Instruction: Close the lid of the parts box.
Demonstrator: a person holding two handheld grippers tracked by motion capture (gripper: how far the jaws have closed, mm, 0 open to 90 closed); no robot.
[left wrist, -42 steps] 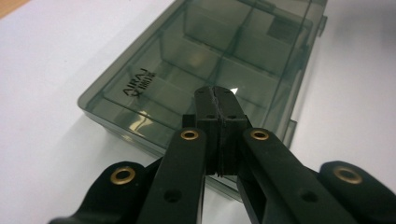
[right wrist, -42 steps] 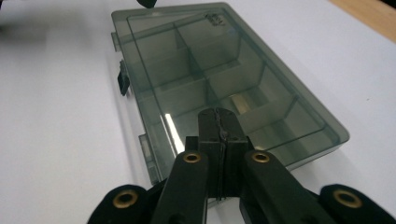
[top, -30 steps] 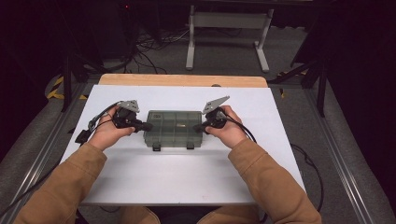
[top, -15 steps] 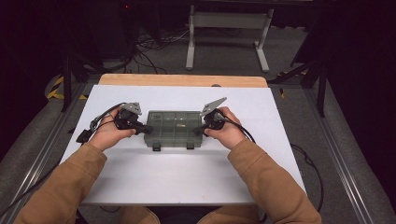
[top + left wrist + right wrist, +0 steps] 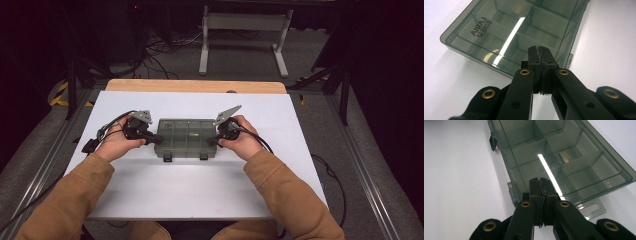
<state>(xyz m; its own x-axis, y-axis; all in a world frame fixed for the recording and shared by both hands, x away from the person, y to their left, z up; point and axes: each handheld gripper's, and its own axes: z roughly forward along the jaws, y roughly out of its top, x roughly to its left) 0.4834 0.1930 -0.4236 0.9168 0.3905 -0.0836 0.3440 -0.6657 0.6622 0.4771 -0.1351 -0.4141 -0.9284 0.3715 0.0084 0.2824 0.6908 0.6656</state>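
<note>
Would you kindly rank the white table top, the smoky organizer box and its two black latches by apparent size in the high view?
1. White table top
2. Organizer box
3. The two latches look alike: left latch, right latch.

I am seeing the compartment box (image 5: 186, 137) lying on the table (image 5: 200, 200), about midway across it and toward the far half. My left gripper (image 5: 150, 138) is sitting at the box's left end and my right gripper (image 5: 214, 140) at its right end, each pointing inward. The box's two latches (image 5: 168, 159) are facing the near edge, toward me. Behind the table, a stand (image 5: 245, 30) is standing on the floor.
</note>
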